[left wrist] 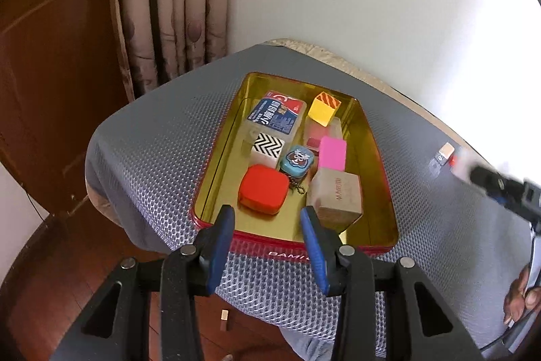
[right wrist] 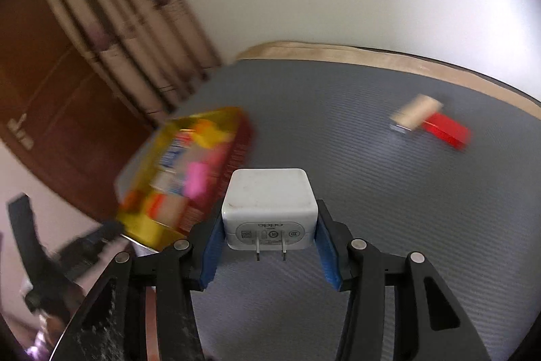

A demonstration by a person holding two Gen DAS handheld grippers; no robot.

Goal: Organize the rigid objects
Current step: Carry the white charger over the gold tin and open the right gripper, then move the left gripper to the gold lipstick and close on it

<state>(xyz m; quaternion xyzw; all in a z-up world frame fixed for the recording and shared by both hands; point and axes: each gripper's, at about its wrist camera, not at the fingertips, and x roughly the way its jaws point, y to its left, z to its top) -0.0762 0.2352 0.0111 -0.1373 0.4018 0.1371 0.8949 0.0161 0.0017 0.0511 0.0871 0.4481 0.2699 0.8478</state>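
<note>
A red tin with a gold inside (left wrist: 375,192) sits on the grey mat and holds several small items: a red square case (left wrist: 263,193), a wooden block (left wrist: 338,197), a pink block (left wrist: 333,153), a yellow cube (left wrist: 324,109), a zigzag cube (left wrist: 268,148) and a blue-labelled box (left wrist: 277,117). My left gripper (left wrist: 267,220) is open and empty over the tin's near edge. My right gripper (right wrist: 268,232) is shut on a white OPPO charger (right wrist: 268,202), held above the mat right of the tin (right wrist: 241,141). The view is blurred.
A beige block (right wrist: 417,112) and a red block (right wrist: 448,129) lie on the mat (right wrist: 372,192) at the far right; they also show in the left wrist view (left wrist: 446,153). Curtains (left wrist: 175,5) and a wooden door (left wrist: 50,56) stand behind the table.
</note>
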